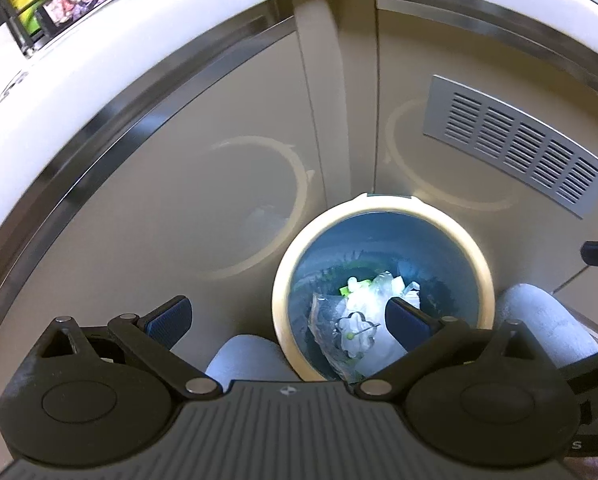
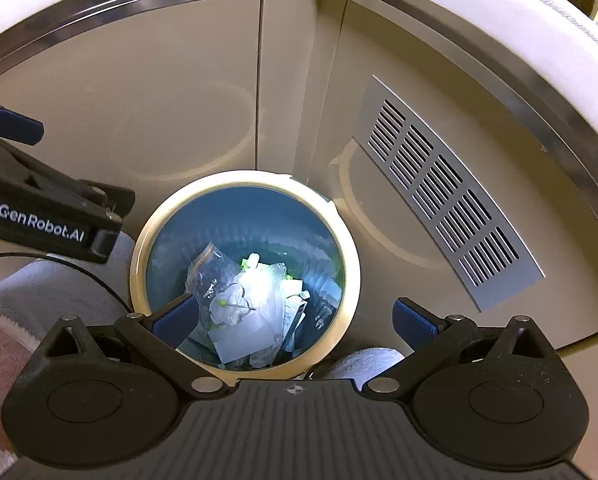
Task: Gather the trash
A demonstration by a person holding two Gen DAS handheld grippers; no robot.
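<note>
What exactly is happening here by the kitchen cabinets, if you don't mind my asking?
A person holds two tongs above a round cream-rimmed bin with a blue liner standing on the floor in the cabinet corner. The left tongs and right tongs are both open and empty. Clear plastic wrappers and white paper scraps already lie inside the bin.

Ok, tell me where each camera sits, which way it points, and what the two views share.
Left wrist: sits on the left hand-held gripper, looking steeply down at the trash bin by the cabinet doors; its open blue-padded fingers and grey slippers show.
Right wrist: sits on the right hand-held gripper, also looking down into the bin; its open fingers, a slipper and the left hand-held gripper show.
Shared: the bin, its plastic and paper trash, the vent grille, the white counter edge.
</note>
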